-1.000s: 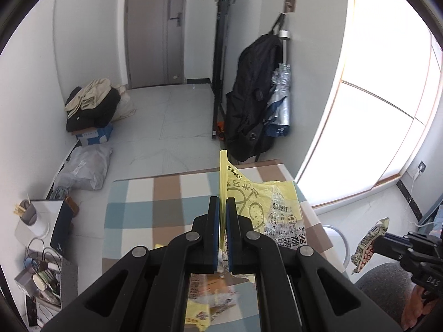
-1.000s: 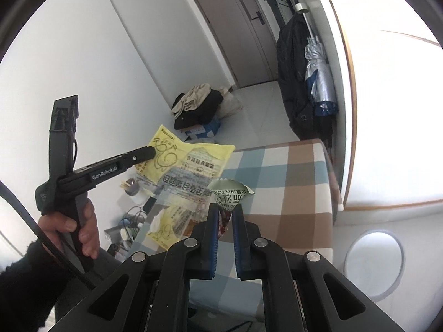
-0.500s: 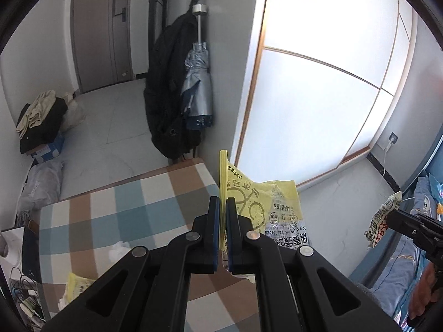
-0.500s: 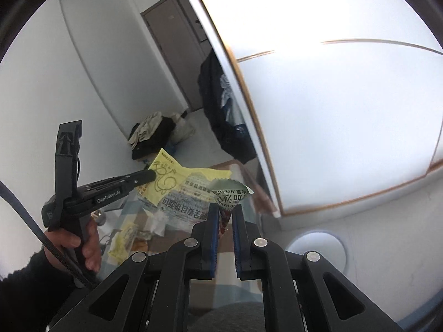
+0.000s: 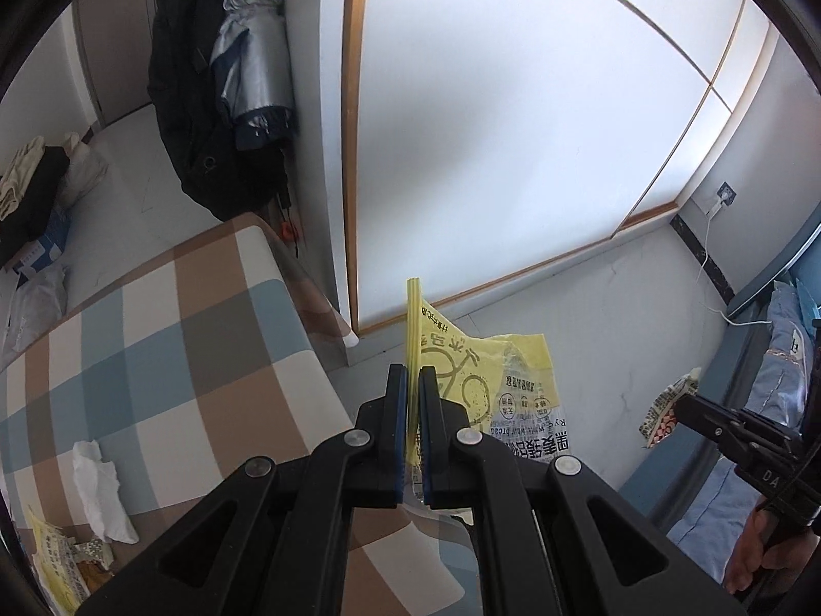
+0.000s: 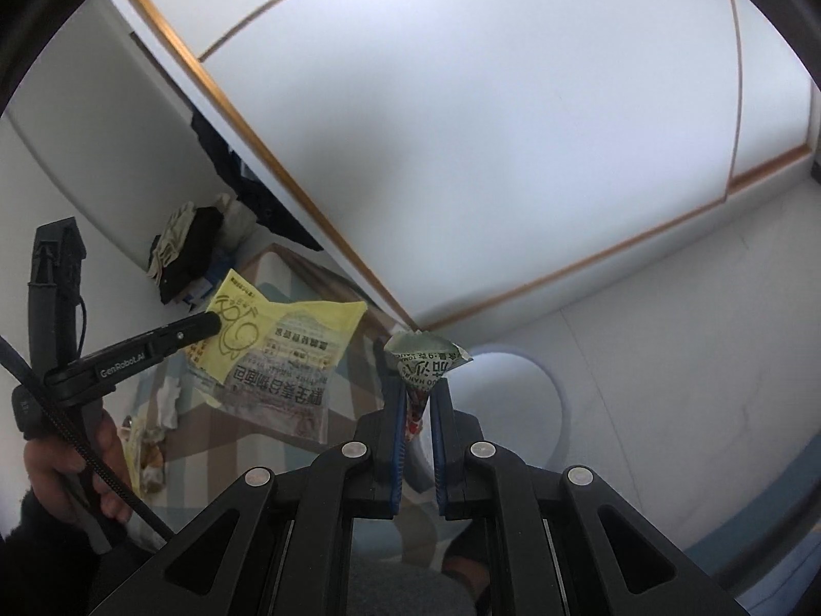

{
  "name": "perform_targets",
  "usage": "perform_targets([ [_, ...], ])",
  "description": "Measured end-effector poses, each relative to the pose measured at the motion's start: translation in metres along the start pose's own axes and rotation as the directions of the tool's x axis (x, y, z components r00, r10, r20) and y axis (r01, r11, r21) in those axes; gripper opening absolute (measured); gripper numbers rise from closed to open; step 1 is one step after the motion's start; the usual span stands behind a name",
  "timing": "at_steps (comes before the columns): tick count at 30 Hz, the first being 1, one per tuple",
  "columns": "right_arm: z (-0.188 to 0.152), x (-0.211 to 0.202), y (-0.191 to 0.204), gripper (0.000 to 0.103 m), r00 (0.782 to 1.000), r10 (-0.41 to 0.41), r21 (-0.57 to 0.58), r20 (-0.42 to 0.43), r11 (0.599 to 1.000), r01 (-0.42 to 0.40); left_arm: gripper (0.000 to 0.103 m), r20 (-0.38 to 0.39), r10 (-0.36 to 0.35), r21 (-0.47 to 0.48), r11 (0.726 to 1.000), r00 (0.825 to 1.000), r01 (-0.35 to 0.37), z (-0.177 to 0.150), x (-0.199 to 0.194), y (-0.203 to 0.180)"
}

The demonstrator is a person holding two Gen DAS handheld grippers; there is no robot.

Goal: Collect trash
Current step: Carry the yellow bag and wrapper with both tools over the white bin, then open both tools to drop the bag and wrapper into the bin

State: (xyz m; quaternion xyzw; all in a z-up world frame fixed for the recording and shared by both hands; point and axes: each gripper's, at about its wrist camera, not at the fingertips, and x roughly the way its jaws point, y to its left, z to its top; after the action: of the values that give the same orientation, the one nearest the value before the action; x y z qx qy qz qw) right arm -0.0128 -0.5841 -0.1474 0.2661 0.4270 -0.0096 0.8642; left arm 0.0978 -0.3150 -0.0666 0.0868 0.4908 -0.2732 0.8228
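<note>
Left wrist view. The left gripper (image 5: pixel 413 385) is clamped on the edge of a yellow bread bag (image 5: pixel 505 390), which hangs off the fingers, clear of the checked table (image 5: pixel 169 349) and over the floor to the table's right. The right gripper (image 5: pixel 685 403) enters at the far right, well away from the table, with a small crumpled wrapper (image 5: pixel 667 408) in its tips. Trash remaining on the table: a white tissue (image 5: pixel 100 487) near the lower left part of the cloth, and just below it a cluster of yellow packaging (image 5: pixel 59 564) at the table's near left corner. A black backpack (image 5: pixel 205 118) and a folded umbrella (image 5: pixel 254 51) hang on the wall beyond the table's far end; these are not trash.

Right wrist view. The right gripper (image 6: pixel 416 390) is closed on the small crumpled wrapper (image 6: pixel 426 359); its lower, red-printed end sits between the pads. The left gripper (image 6: pixel 213 323) appears at left, holding the yellow bread bag (image 6: pixel 287 354) in the air in front of the table (image 6: pixel 277 267). A round white bin (image 6: pixel 518 400) stands on the floor to the right of the table, its opening just behind the wrapper in this view. Its contents are not visible.

Status, as a judgement: two items are picked up and being carried, neither deposited. Remaining steps: release both into the bin, then collect the tissue and the yellow packaging from the table.
</note>
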Motion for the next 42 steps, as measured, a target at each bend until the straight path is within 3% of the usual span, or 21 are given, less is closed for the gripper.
perform_targets([
  [9,-0.007,0.085,-0.041,0.012,0.985,0.006,0.096,-0.172,0.995,0.011,0.001,-0.075,0.027,0.012,1.0,0.997,-0.027,0.007,0.041,-0.009],
  [12,-0.006,0.102,-0.045,0.013,0.982,0.027,0.097,-0.185,0.995,-0.009,0.001,-0.098,0.034,0.014,0.999,0.995,-0.033,0.007,0.05,-0.013],
  [15,-0.005,0.109,-0.053,0.03,0.98,0.03,0.108,-0.195,0.994,-0.009,0.001,-0.111,0.042,0.024,0.999,0.993,-0.04,0.011,0.058,-0.019],
  [17,-0.003,0.107,-0.056,0.031,0.984,0.044,0.121,-0.175,0.992,-0.022,0.001,-0.122,0.046,0.029,0.999,0.992,-0.042,0.012,0.062,-0.022],
  [19,-0.004,0.102,-0.063,0.045,0.986,0.045,0.129,-0.161,0.991,-0.024,0.001,-0.132,0.05,0.039,0.998,0.99,-0.045,0.013,0.066,-0.026],
  [24,-0.008,0.087,-0.081,0.064,0.992,0.03,0.154,-0.124,0.988,-0.01,0.001,-0.173,0.068,0.085,0.995,0.982,-0.054,0.014,0.081,-0.037],
  [33,-0.02,0.076,-0.103,0.072,0.994,0.007,0.201,-0.108,0.98,0.015,0.001,-0.266,0.105,0.185,0.981,0.958,-0.056,0.007,0.112,-0.068],
  [42,-0.011,0.069,-0.083,0.074,0.993,-0.01,0.229,-0.116,0.973,0.037,0.001,-0.322,0.142,0.212,0.974,0.936,-0.075,0.006,0.131,-0.082],
])
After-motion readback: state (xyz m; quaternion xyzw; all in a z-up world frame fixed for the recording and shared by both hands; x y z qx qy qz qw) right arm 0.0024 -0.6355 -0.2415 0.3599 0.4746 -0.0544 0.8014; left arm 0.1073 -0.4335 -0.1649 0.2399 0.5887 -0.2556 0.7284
